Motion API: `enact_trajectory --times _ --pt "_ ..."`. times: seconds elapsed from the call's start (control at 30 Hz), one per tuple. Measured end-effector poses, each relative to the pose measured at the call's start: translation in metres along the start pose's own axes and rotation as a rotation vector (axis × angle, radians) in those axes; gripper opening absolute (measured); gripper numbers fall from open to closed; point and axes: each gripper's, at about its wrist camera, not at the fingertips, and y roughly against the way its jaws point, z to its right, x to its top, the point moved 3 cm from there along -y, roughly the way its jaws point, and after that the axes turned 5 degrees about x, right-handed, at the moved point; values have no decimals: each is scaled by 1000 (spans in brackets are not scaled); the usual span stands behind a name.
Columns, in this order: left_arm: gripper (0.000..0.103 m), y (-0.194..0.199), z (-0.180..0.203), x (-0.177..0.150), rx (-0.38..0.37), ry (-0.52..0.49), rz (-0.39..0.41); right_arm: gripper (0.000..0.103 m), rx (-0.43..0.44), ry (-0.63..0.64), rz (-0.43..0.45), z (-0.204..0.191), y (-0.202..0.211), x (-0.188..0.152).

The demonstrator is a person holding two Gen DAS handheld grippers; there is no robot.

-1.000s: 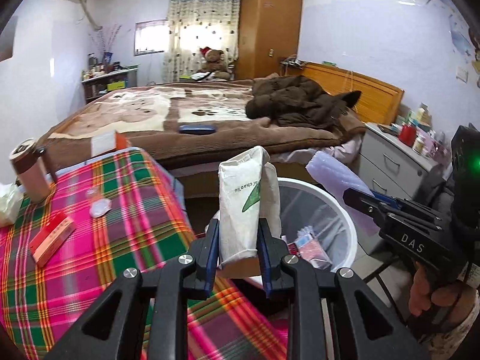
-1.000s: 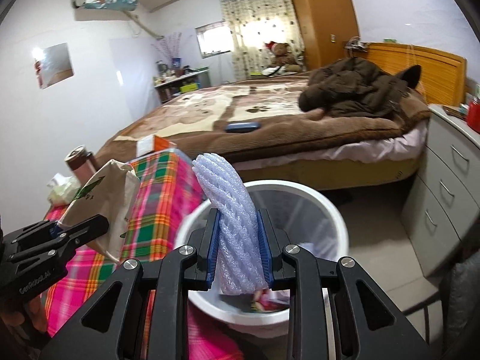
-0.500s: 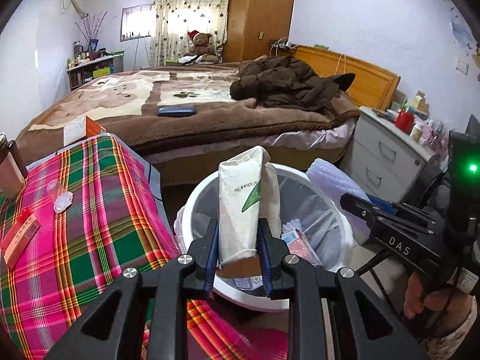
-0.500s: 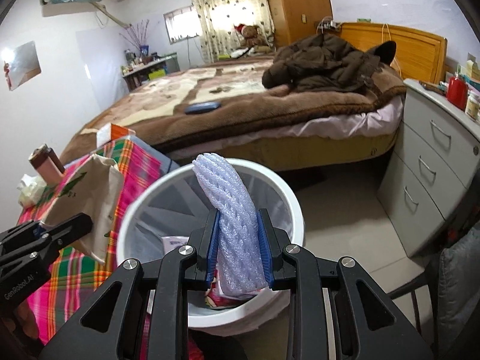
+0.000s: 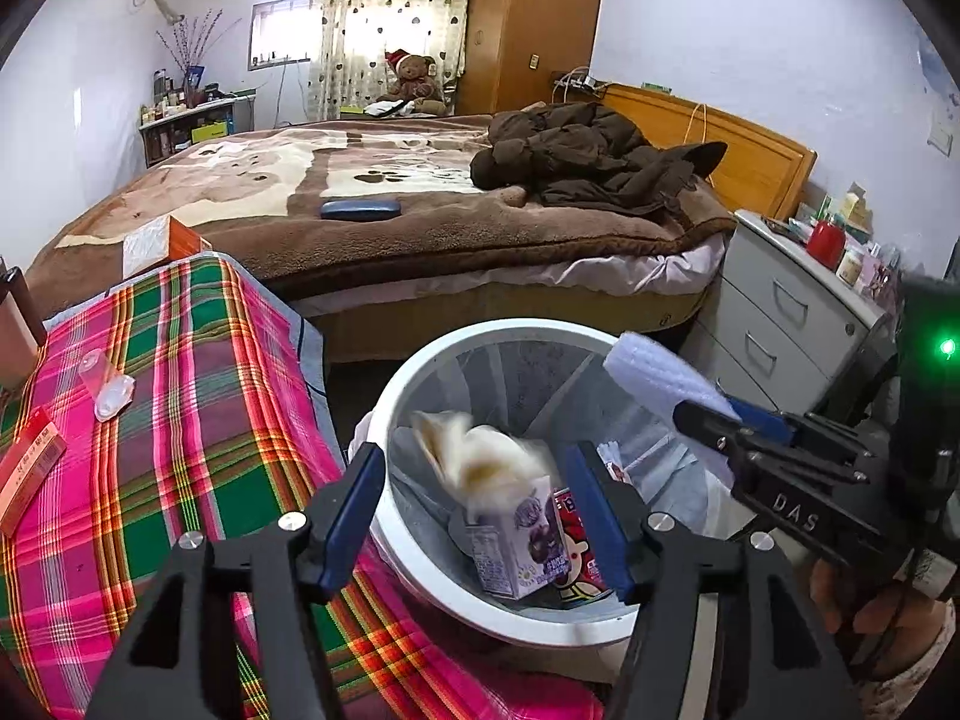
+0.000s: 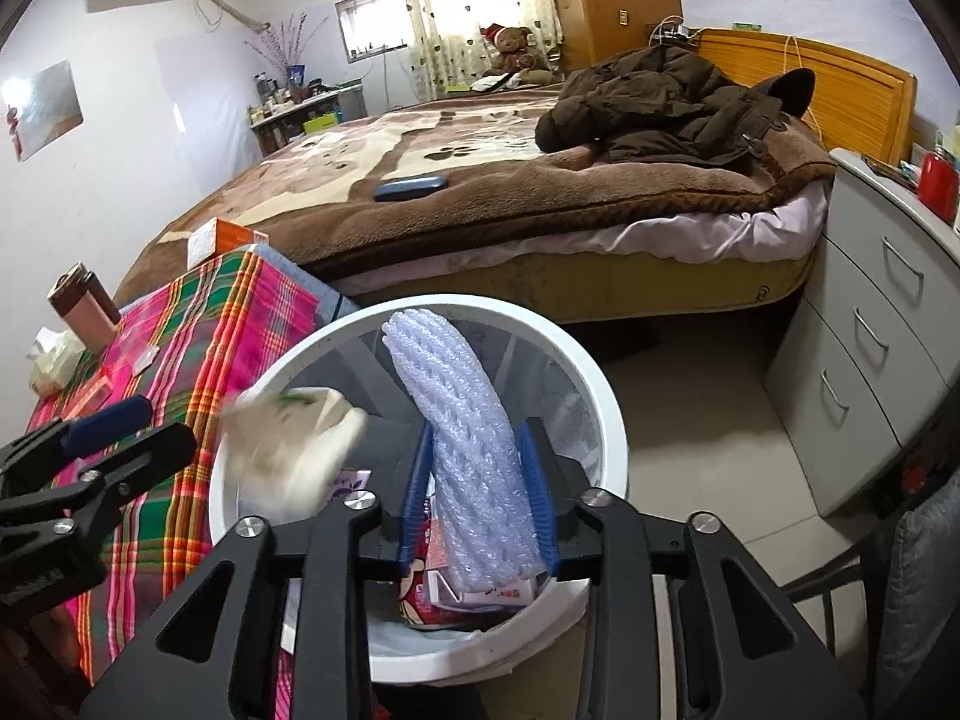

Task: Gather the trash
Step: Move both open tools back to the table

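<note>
A white waste bin (image 5: pixel 510 329) with a clear liner stands on the floor between the table and the bed. My left gripper (image 5: pixel 474 462) hangs over it, its jaws opening and nothing between the pads. A beige paper bag (image 5: pixel 480 456), blurred, is dropping into the bin onto a purple carton (image 5: pixel 528 540). My right gripper (image 6: pixel 477 438) is over the bin (image 6: pixel 600 384) too. Its jaws are opening, but the blue pads still touch a white foam net sleeve (image 6: pixel 462 396) that stands upright between them. The falling bag (image 6: pixel 288 450) shows at its left.
A table with a pink and green plaid cloth (image 5: pixel 180 420) lies left of the bin, with a red box (image 5: pixel 30 468), a clear plastic piece (image 5: pixel 111 396) and a tumbler (image 6: pixel 84 306) on it. The bed (image 5: pixel 420 228) is behind, grey drawers (image 5: pixel 780 330) to the right.
The left jaws have spread and let go of the paper bag, which now falls into the bin. The right jaws have widened around the foam sleeve. Both grippers sank nearer to the bin.
</note>
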Motion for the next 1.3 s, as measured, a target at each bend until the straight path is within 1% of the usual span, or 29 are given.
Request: enact_trajectory --times 0.03,0.07,0.1,0.4,0.7,1.07,1.23,1.3 --pt "67 1 -1 0 6 -2 1 42 0 -2 -1 0 1 -1" --pt "68 1 -2 0 8 0 1 51 -1 -5 1 0 1 -1" --pt "69 2 -3 0 5 3 1 56 0 -7 5 -1 2 0" --pt "71 12 -16 -5 14 36 5 57 13 8 29 -12 10 3" --pt "71 30 -41 -10 44 75 28 57 42 29 50 -32 13 2" --pt "71 53 -84 -20 111 129 56 57 114 75 87 -69 16 5" --pt "72 62 -104 -22 141 149 75 57 160 121 108 -92 15 7" --pt "72 64 -115 -23 165 156 81 57 173 134 106 -101 13 9"
